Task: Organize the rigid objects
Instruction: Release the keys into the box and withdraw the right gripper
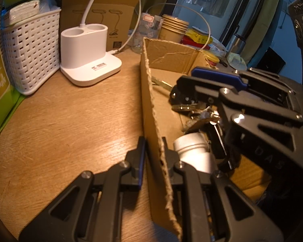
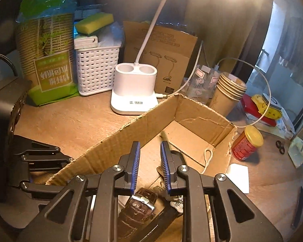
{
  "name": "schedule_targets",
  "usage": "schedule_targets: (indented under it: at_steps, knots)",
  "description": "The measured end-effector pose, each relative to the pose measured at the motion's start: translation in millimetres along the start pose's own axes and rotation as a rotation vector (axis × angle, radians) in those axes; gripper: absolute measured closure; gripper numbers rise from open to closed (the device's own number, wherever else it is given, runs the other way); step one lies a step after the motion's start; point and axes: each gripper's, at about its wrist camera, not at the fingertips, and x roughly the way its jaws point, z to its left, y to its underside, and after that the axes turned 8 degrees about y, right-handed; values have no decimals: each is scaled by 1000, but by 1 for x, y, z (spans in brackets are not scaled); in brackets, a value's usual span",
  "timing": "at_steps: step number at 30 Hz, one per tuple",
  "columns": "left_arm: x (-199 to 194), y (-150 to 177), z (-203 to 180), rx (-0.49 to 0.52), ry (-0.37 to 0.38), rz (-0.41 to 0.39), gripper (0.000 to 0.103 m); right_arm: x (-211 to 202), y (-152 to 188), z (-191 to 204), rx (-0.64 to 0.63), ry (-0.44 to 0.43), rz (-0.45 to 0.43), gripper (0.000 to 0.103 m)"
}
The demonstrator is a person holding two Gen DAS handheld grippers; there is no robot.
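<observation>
An open cardboard box (image 1: 151,104) lies on the wooden table; it also shows in the right wrist view (image 2: 131,133). My left gripper (image 1: 154,151) is shut on the box's left wall, one finger outside and one inside. Inside the box lie a white bottle (image 1: 193,151), a bunch of keys (image 1: 204,115) and a brown leather watch strap (image 2: 139,205). My right gripper (image 2: 150,155) is open and empty, hovering over the box above the strap; it shows in the left wrist view (image 1: 191,84) too.
A white lamp base (image 1: 89,54) with a cable, a white woven basket (image 1: 30,54), stacked paper cups (image 2: 228,92), a red jar with a yellow lid (image 2: 246,143) and a white card (image 2: 238,177) stand around the box.
</observation>
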Motion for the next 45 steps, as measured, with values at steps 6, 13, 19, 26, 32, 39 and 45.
schedule_targets:
  at_steps: [6, 13, 19, 26, 32, 39, 45]
  knots:
    - [-1, 0, -1, 1, 0, 0, 89, -3, 2, -4, 23, -5, -6, 81]
    - [-1, 0, -1, 1, 0, 0, 89, -5, 2, -5, 39, -10, -14, 81]
    - [-1, 0, -1, 1, 0, 0, 89, -9, 3, -9, 71, -29, -23, 81]
    - [-1, 0, -1, 1, 0, 0, 89, -18, 6, -16, 109, -35, -39, 80]
    - [-1, 0, -1, 1, -1, 0, 89, -26, 9, -27, 164, -49, -65, 70]
    - [-1, 0, -1, 1, -1, 0, 89, -37, 14, -41, 207, -40, -95, 58]
    - [0, 0, -1, 1, 0, 0, 89, -41, 17, -59, 259, -4, -108, 50]
